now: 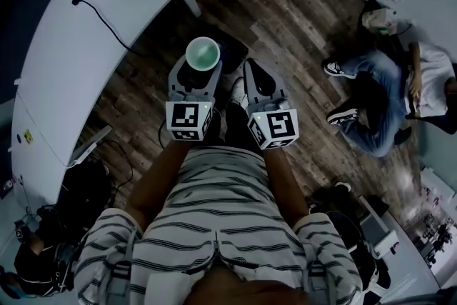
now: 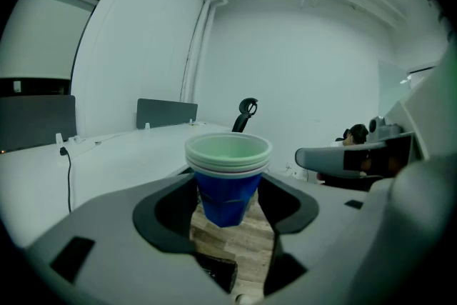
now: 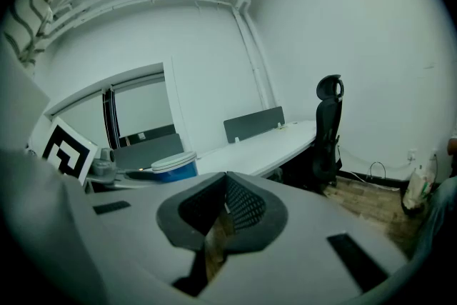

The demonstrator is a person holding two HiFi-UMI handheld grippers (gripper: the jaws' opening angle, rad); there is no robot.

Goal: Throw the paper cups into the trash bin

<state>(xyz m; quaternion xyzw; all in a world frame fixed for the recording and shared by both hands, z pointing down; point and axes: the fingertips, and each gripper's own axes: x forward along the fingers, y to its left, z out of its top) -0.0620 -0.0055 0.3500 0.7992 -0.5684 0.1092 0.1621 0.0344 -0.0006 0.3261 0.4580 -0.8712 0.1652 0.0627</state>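
one blue cup stack (image 2: 227, 171) clamped in left gripper (image 2: 230, 205), right gripper (image 3: 221, 216) closed, empty

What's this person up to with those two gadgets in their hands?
A standing person holds a two-jaw gripper in each hand. The left gripper is clamped on a small stack of blue paper cups, held upright above the wooden floor near a white desk. The right gripper is shut with nothing in it. The cups are meant for a trash bin, but no bin shows in these views.
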